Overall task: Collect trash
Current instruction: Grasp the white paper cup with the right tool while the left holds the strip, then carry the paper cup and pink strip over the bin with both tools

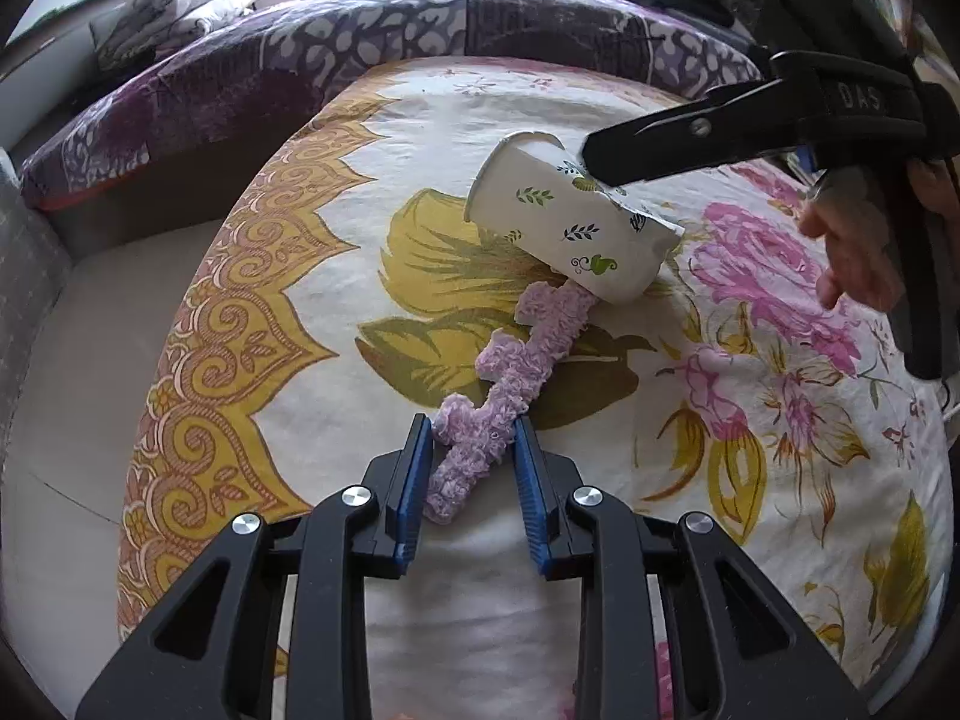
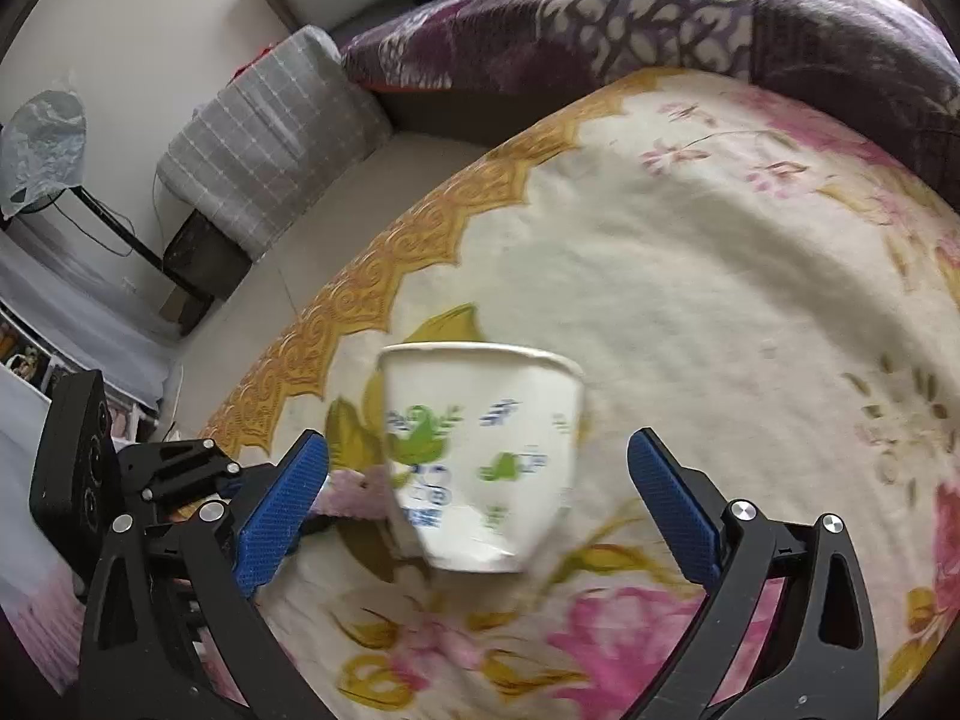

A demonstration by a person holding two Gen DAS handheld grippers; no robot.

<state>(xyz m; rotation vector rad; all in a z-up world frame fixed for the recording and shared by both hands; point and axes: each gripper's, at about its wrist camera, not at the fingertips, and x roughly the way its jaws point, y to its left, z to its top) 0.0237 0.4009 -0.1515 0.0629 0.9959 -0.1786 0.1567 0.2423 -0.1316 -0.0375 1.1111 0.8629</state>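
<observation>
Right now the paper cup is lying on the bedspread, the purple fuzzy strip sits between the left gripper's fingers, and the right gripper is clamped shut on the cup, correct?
Not quite: the right gripper is open, its blue pads standing clear of the paper cup on both sides, as the right wrist view shows. The cup does lie on the bedspread, and the purple fuzzy strip sits between the left gripper's fingers.

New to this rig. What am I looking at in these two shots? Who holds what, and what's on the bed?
No robot arm: a person carries a hand-held gripper in each hand, each with a fisheye camera looking along its blue-padded fingers. The left wrist view shows the left hand-held gripper open, its fingers either side of a twisted purple tissue strip lying on the floral bedsheet. The right wrist view shows the right hand-held gripper open, with a leaf-printed paper cup blurred between its fingers, not gripped. From the left view the cup looks tipped, with a torn edge.
</observation>
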